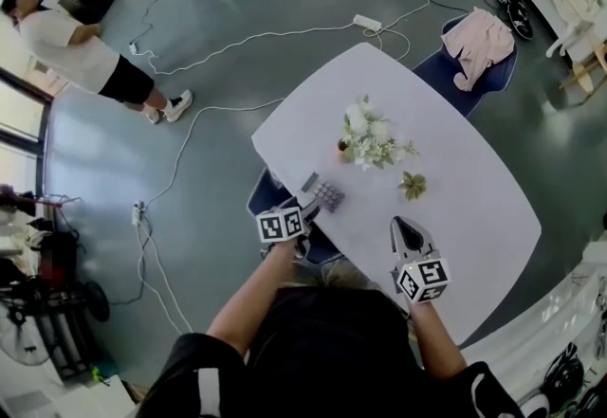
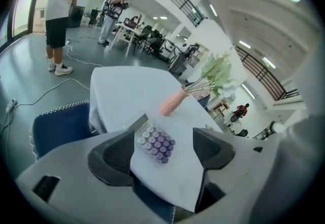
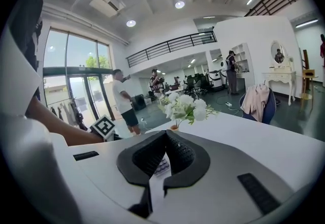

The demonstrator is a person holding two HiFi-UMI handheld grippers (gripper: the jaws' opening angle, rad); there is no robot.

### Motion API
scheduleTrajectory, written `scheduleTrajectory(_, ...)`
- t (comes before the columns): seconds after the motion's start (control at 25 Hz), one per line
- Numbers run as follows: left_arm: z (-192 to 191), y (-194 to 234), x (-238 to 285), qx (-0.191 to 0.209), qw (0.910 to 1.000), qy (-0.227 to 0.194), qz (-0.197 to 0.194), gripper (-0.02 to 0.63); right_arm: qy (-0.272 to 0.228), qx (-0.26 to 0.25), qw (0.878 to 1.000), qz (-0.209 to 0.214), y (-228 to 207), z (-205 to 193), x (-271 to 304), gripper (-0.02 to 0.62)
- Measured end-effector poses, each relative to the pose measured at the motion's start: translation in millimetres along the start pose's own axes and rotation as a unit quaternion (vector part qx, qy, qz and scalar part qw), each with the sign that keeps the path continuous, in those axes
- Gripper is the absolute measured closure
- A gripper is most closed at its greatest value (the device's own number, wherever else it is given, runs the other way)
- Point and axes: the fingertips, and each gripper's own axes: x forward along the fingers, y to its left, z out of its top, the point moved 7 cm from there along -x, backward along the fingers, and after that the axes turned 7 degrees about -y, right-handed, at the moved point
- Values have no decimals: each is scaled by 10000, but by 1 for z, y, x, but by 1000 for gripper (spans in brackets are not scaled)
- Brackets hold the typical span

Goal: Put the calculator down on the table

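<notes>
The calculator (image 1: 325,193), clear-cased with purple keys, lies flat on the white table (image 1: 474,179) close to its near left edge. My left gripper (image 1: 305,209) hovers just above and behind it, jaws wide open with nothing between the pads. In the left gripper view the calculator (image 2: 155,141) rests on the tabletop (image 2: 122,91) below the gap between the fingers, untouched. My right gripper (image 1: 404,227) hangs over the table's near side, jaws shut and empty. Its own view shows the right gripper (image 3: 165,135) with pads meeting and a sliver of the calculator (image 3: 161,167) beyond.
A peach vase of white flowers (image 1: 365,141) stands mid-table, a small green sprig (image 1: 413,185) beside it. A blue chair (image 1: 270,196) sits under the left edge; another chair with a pink garment (image 1: 479,46) stands at the far end. Cables and a standing person (image 1: 85,56) occupy the floor.
</notes>
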Motion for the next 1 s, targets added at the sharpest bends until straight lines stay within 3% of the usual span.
scheduleTrajectory(0.16,27,-16,-54,409,9955,-707,-481,270,21,-133,9999,10,19,5,4,597)
scheduleTrajectory(0.32,47,-39,-123,1020,9795,-1389,-1047,275,-153,-175,9997,-2,51,23,2,597)
scheduleTrajectory(0.36,51,-44,-143,1131,9740,-1564,-1185,296,-206,-197,9996,-1,61,29,0,597)
scheduleTrajectory(0.44,55,-54,-184,1388,9609,-1941,-1404,489,-291,-264,9992,25,81,40,-5,597)
scheduleTrajectory(0.48,58,-58,-204,1517,9543,-2114,-1467,518,-323,-307,9990,55,91,45,-6,597)
scheduleTrajectory(0.6,67,-60,-257,1821,9405,-2516,-1377,569,-384,-441,9981,197,126,54,-4,597)
scheduleTrajectory(0.8,63,-48,-313,1720,9328,-2875,-1328,592,-555,-660,9953,429,176,66,-6,597)
scheduleTrajectory(1.0,55,-33,-348,2043,9251,-3030,-1033,597,-735,-790,9933,427,210,66,-9,597)
